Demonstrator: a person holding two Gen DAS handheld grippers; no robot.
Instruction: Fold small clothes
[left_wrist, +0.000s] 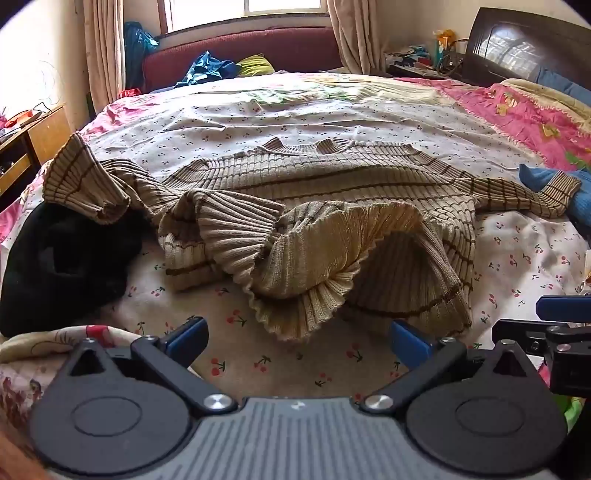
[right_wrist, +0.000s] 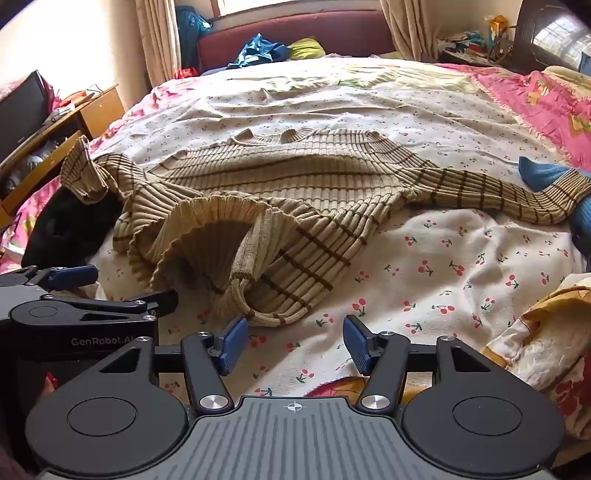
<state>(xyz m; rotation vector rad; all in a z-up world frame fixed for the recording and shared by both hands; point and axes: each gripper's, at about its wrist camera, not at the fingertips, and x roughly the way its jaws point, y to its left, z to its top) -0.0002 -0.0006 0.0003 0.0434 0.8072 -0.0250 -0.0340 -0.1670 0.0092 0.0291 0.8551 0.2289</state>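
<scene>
We see the tan striped sweater (left_wrist: 317, 206) lying rumpled across the middle of the bed (left_wrist: 517, 266), hem bunched toward the near edge. Our left hand-held gripper (left_wrist: 297, 338) and right hand-held gripper (right_wrist: 293, 341) gape wide, apparently holding nothing.

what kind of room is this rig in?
Almost certainly a home bedroom: a wide bed under a white cherry-print sheet fills both views, with a dark wooden headboard at the right, a curtained window beyond, and a tan ribbed striped sweater spread on the bed.
</scene>
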